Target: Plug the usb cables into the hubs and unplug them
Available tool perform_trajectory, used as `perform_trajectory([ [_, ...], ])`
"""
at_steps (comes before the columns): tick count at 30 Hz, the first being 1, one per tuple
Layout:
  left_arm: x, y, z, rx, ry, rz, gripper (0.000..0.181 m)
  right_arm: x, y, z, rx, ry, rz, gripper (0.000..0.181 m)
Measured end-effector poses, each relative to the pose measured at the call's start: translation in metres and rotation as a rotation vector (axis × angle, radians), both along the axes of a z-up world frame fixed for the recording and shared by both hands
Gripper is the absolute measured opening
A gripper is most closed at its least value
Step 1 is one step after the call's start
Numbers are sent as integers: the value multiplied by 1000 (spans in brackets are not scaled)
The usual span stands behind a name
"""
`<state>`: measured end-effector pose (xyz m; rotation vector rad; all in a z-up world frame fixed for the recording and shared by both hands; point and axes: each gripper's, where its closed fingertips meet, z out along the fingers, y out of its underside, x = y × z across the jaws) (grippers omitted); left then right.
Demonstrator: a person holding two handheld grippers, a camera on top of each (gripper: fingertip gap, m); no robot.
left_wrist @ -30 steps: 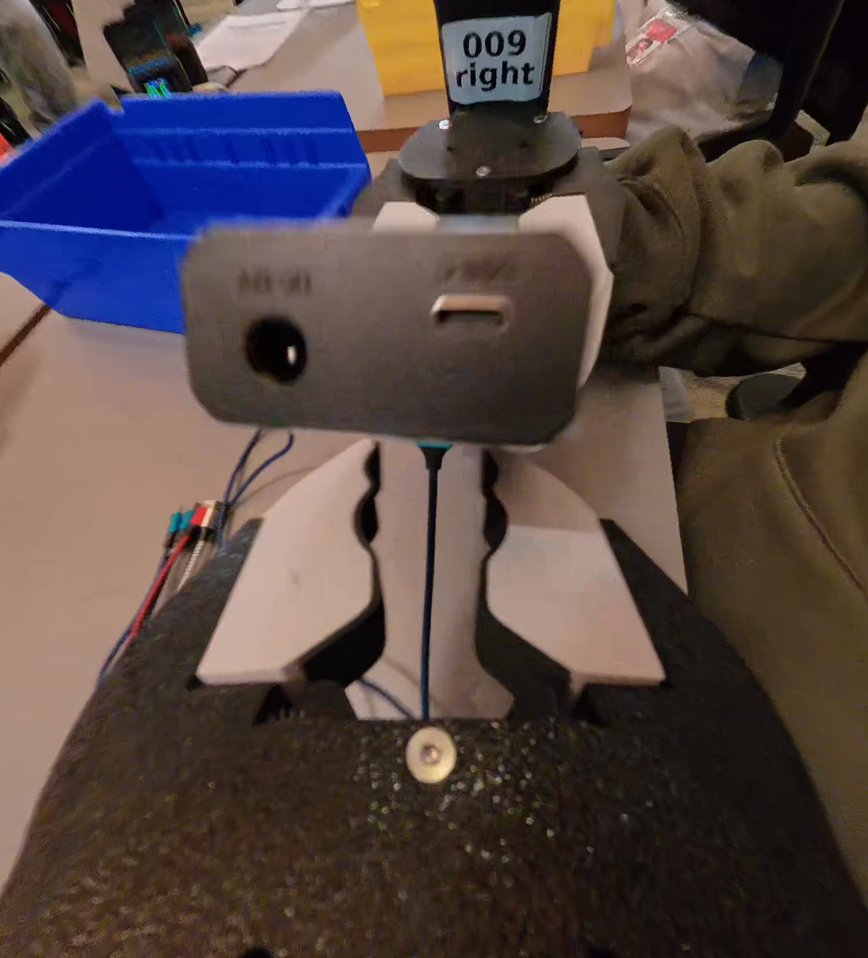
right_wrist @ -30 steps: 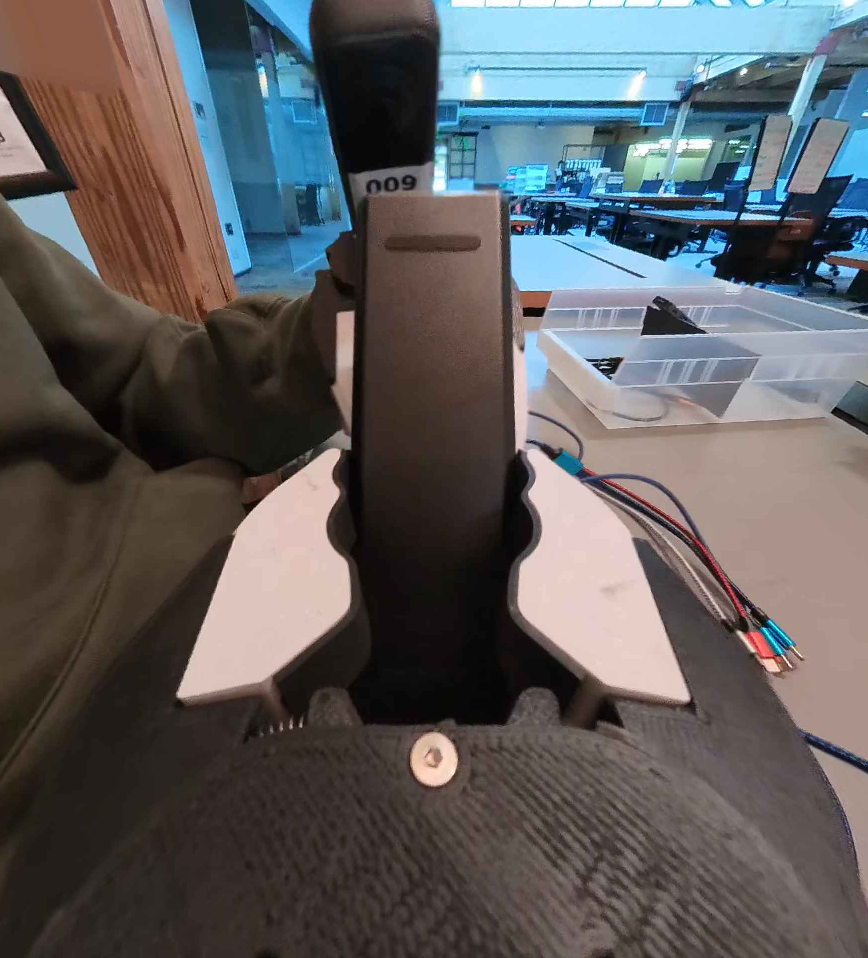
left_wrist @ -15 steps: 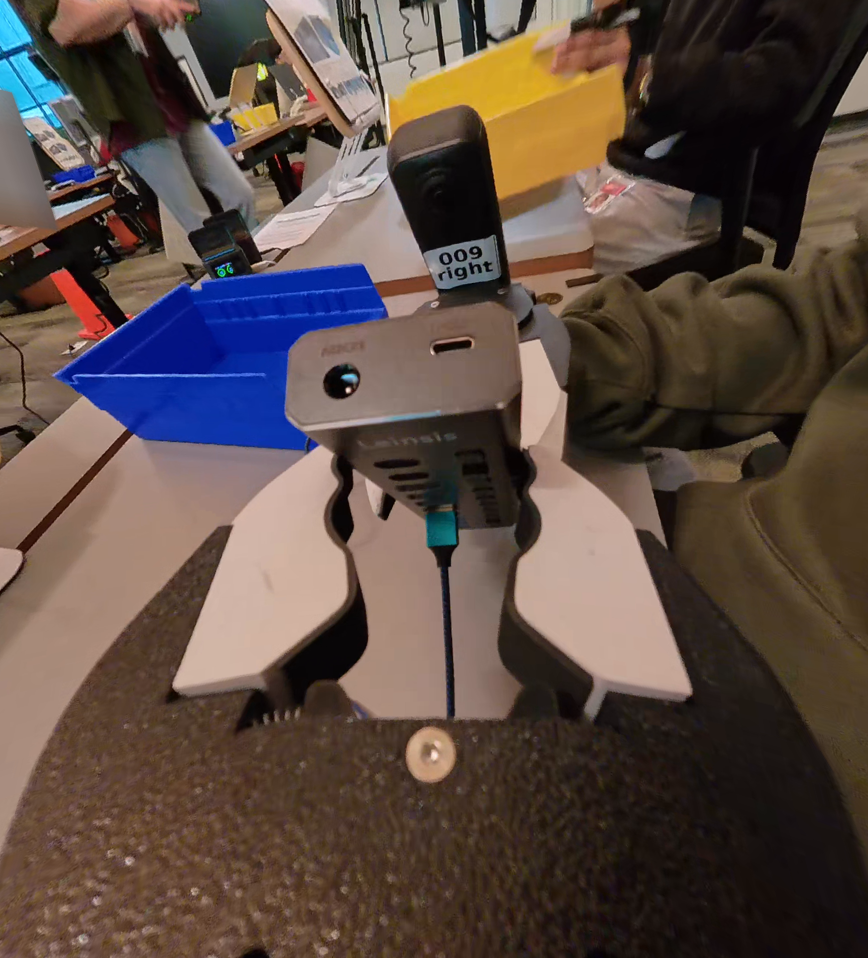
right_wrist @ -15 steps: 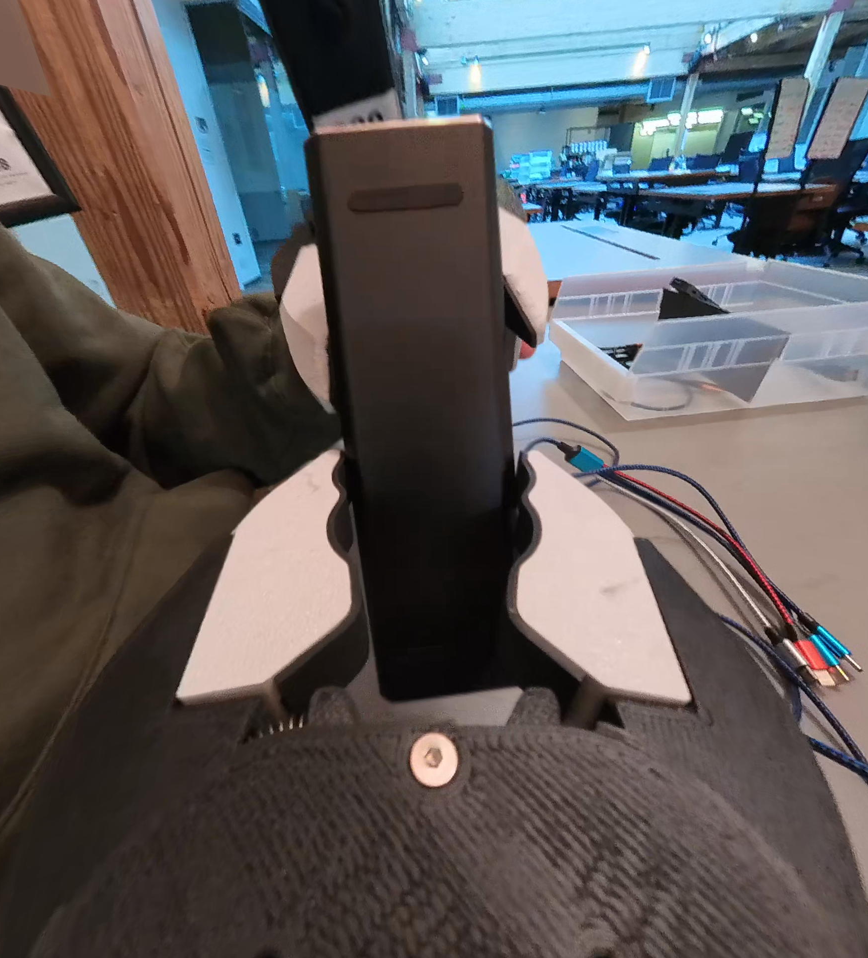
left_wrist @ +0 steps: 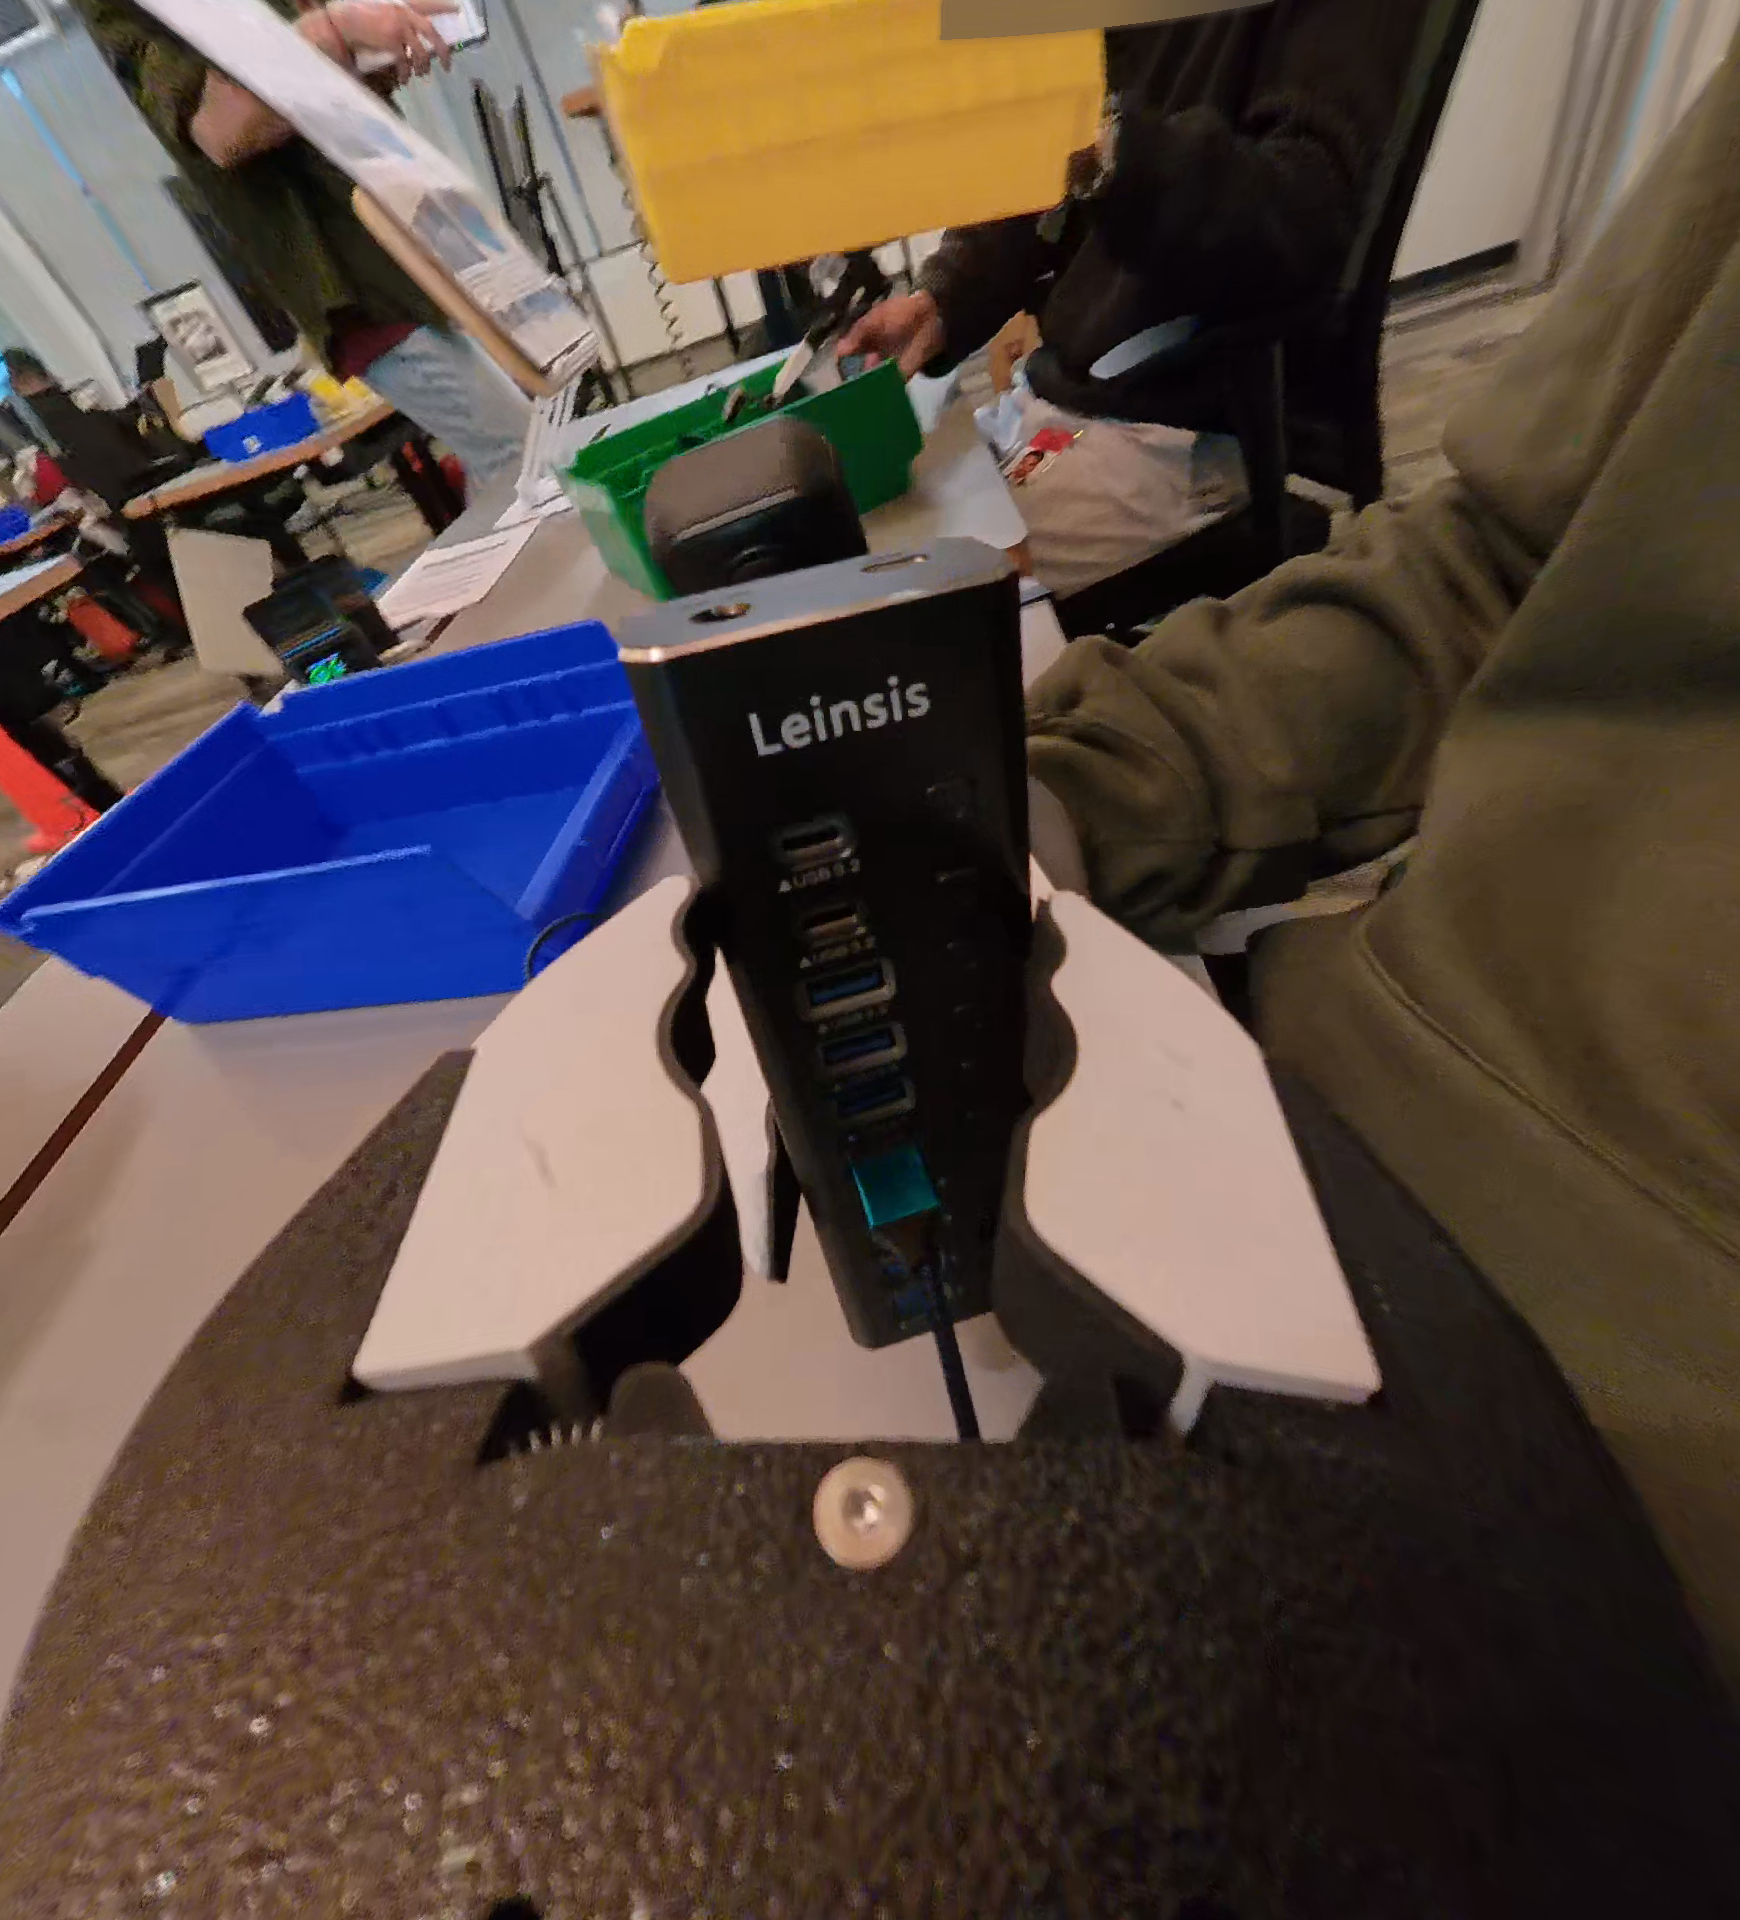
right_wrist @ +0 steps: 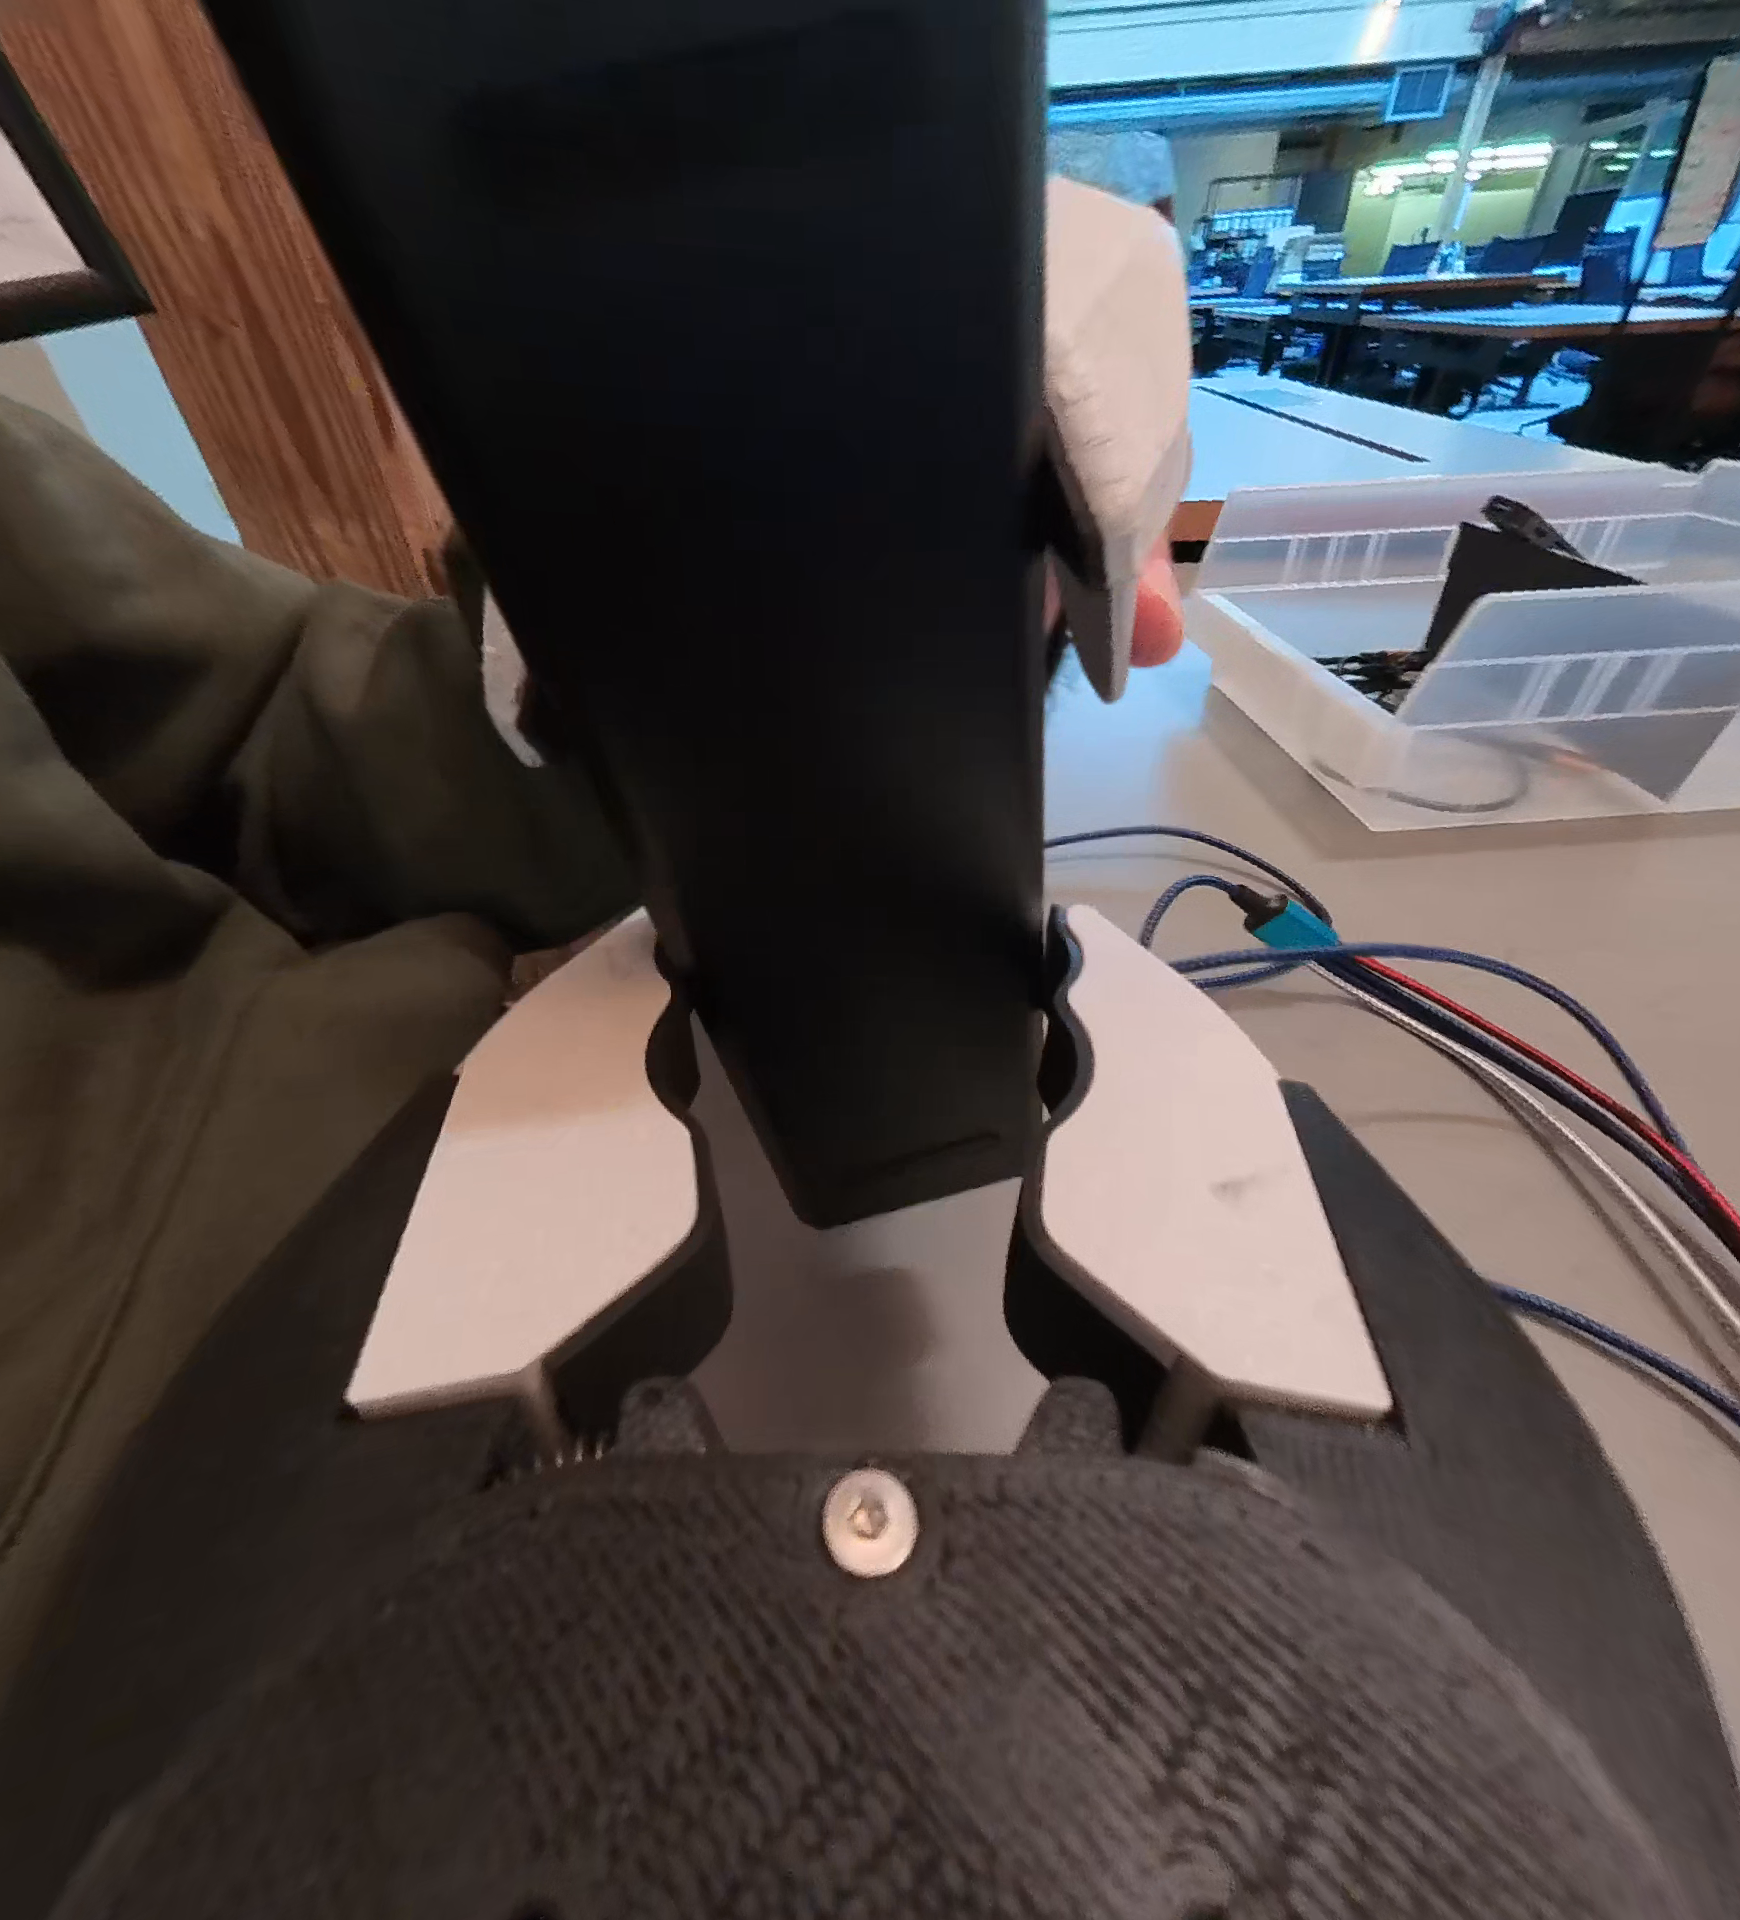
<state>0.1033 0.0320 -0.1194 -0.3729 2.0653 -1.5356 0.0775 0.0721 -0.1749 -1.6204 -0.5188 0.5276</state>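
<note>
A black USB hub (left_wrist: 845,727) stands upright between the two grippers. Its port face shows in the left wrist view, with a teal plug (left_wrist: 892,1195) in a lower port and a dark blue braided cable (left_wrist: 949,1371) hanging from it. My left gripper (left_wrist: 871,914) is shut on the hub's sides. In the right wrist view the hub's plain back (right_wrist: 720,416) fills the upper middle, and my right gripper (right_wrist: 855,935) is shut on its lower end. The left gripper's white fingers (right_wrist: 1105,416) clasp the hub higher up.
A blue bin (left_wrist: 326,862) and a green bin (left_wrist: 845,436) sit on the grey table beyond the hub. A loose teal plug (right_wrist: 1287,920) and several cables (right_wrist: 1572,1101) lie at the right, before a clear divided tray (right_wrist: 1531,665). A wooden pillar (right_wrist: 253,312) stands at the left. People are behind. Some 7 cm of space lies between my two pairs of fingers.
The hub has swung from end-on to upright, its port face now toward the left camera. My left fingers spread from around the cable and closed on the hub. The hub came closer to the right camera.
</note>
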Motion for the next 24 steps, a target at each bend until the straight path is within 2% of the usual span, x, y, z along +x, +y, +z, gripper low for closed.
perform_trajectory([
  [3,-9,-6,-2,-20,-9,-85,57,-10,0,-1,28,-11,37,64],
  [9,-16,-10,-1,-39,-26,-140,57,-15,-2,0,68,-73,49,62],
  [14,-19,-8,-1,-36,-46,-156,56,-17,0,1,65,-37,47,63],
  [17,-24,-8,0,-38,-66,-185,56,-23,-5,19,131,35,83,65],
  [24,-22,-6,0,-46,-61,-172,57,-19,-4,18,120,-27,54,63],
])
